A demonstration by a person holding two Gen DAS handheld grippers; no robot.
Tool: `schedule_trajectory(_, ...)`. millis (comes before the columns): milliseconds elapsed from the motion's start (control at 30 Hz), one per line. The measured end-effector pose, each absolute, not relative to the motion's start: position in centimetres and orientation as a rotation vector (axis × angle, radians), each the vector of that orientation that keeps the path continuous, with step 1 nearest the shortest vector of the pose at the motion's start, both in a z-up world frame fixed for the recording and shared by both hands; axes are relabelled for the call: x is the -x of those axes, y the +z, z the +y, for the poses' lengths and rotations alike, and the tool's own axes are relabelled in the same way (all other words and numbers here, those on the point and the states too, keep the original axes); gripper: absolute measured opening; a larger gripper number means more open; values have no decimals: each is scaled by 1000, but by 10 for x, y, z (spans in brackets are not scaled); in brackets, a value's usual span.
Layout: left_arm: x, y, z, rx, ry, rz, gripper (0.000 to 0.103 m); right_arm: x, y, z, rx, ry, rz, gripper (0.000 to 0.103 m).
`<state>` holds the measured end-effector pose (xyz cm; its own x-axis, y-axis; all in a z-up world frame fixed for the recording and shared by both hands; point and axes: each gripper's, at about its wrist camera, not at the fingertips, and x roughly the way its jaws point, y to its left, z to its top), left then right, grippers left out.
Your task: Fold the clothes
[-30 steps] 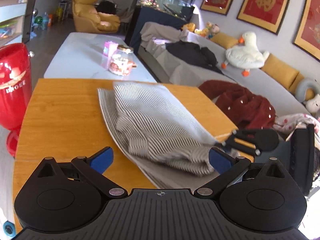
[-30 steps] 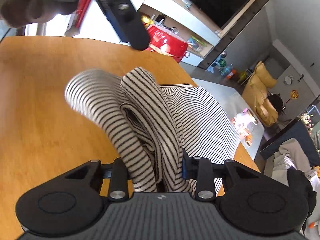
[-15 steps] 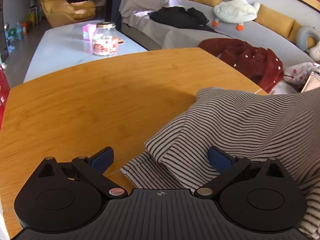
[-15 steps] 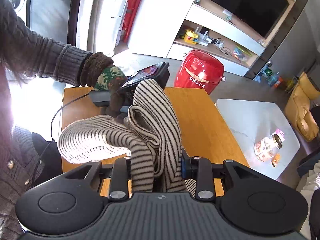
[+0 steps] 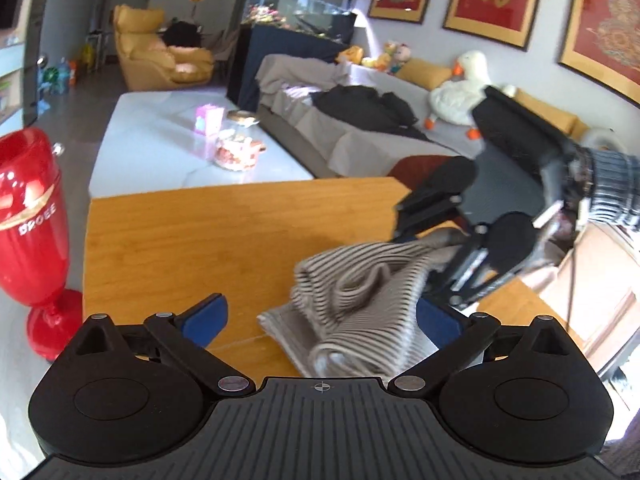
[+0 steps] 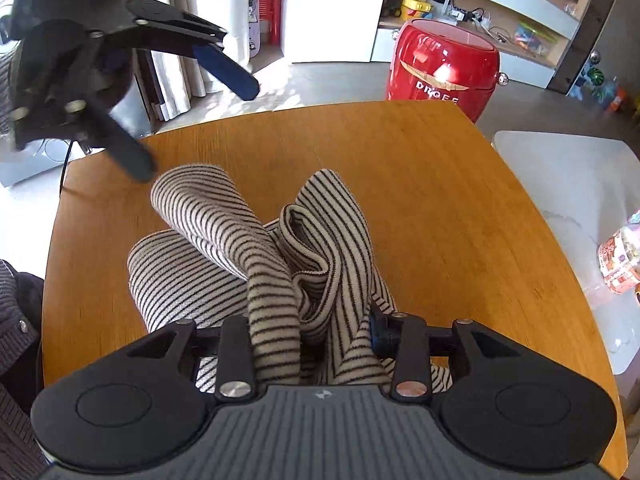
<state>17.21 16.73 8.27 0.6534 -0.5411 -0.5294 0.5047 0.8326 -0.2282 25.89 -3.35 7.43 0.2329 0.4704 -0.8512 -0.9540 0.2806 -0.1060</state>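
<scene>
Left wrist view: the left gripper (image 5: 320,316) has its blue-padded fingers (image 5: 204,314) spread wide, with nothing clamped between them. The striped garment (image 5: 360,300) lies bunched on the wooden table (image 5: 200,240), ahead of the gripper and toward its right finger; its near folds sit between the two fingers, closer to the right one, and whether cloth touches that pad cannot be told. Beyond the garment, ahead and to the right, the right gripper (image 5: 436,256) reaches down onto the far end of the cloth; its fingertips are hidden behind the fabric here. Off the table's left edge, left of the gripper, stands a red container (image 5: 30,216). Farther ahead sit a white coffee table (image 5: 160,136) and a grey sofa (image 5: 360,128).

Right wrist view: the right gripper (image 6: 316,332) has its fingers drawn in narrow and clamped on the striped garment (image 6: 256,240), a thick gathered bundle filling the gap between them. The cloth rises in loops just ahead of the fingers and spreads left onto the wooden table (image 6: 440,200). Ahead and to the left, the left gripper (image 6: 192,112) hangs above the table's far corner with its fingers (image 6: 224,68) splayed wide apart, holding nothing; its lower finger tip is just beside the garment's far fold. The red container (image 6: 444,64) stands beyond the table's far edge.
</scene>
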Motion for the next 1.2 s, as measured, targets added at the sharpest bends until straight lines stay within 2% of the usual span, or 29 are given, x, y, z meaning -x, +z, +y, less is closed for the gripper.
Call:
schedule_trajectory(33,-168,86,158,42,-628,611,103,-258,76,-35,735,1096,800,52)
schedule_trajectory(100,-163,87,137,-6,-686,601,103,-255,85,-42,735,1061,763,71)
schedule_trajectory(167,-164,80,115,-72,-704,608,103,-252,97,-52,716,1032,729,81)
schedule_trajectory(300,-189,58,94,-150,-622,649,103,-250,114,-76,679,970,680,92)
schedule_trajectory(533,-235,51,118,-57,-487,684,103,-281,106,-114,539,763,707,94)
schedule_trajectory(700,-249,39,120,-98,-452,735,103,-313,61,-131,403,532,804,99)
schedule_trajectory(800,-256,33,122,-77,-446,762,103,-312,37,-132,376,477,779,102)
schedule_trajectory(900,-259,31,123,-63,-458,781,103,-308,42,-133,345,443,758,102)
schedule_trajectory(1100,-244,56,130,-45,-508,718,103,-260,70,-177,74,446,776,102)
schedule_trajectory(1200,-241,66,122,-56,-623,686,103,-237,66,-197,-97,455,853,102)
